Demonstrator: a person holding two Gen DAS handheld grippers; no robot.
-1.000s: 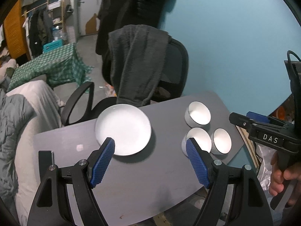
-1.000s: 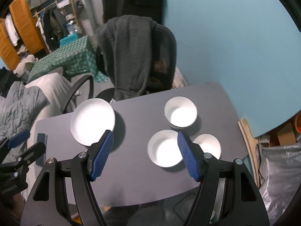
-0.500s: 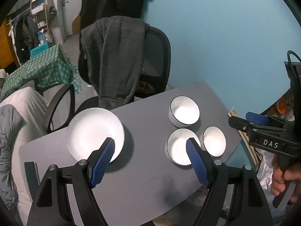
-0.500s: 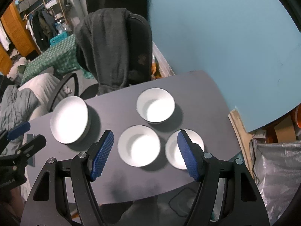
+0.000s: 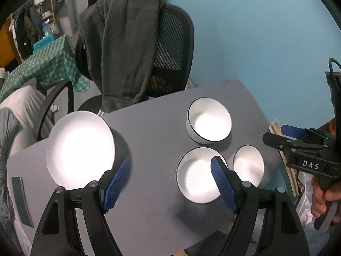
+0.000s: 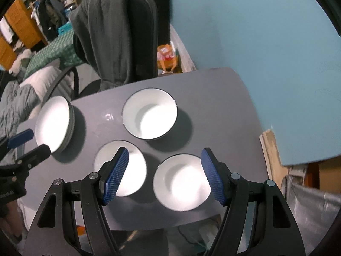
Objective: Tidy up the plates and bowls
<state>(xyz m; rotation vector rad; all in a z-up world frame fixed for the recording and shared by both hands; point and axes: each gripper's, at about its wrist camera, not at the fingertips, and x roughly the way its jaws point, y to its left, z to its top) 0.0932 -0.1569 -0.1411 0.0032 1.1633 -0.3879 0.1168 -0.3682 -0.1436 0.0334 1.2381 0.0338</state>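
The approach step was judged in hand: both the left gripper (image 5: 170, 184) and the right gripper (image 6: 165, 175) were held wide and empty above the table (image 6: 223, 111); next, one white bowl (image 6: 181, 184) near the table's front edge would need straddling.

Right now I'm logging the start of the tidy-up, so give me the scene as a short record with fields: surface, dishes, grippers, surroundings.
surface: grey table
plates: white stack at the left end of the table
bowls: three white bowls at the right end: deep bowl farthest, middle bowl and right bowl nearer
left gripper: open, empty, above the table between the plates and the bowls
right gripper: open, empty, above the two nearer bowls
surroundings: office chair draped with a dark garment, blue wall
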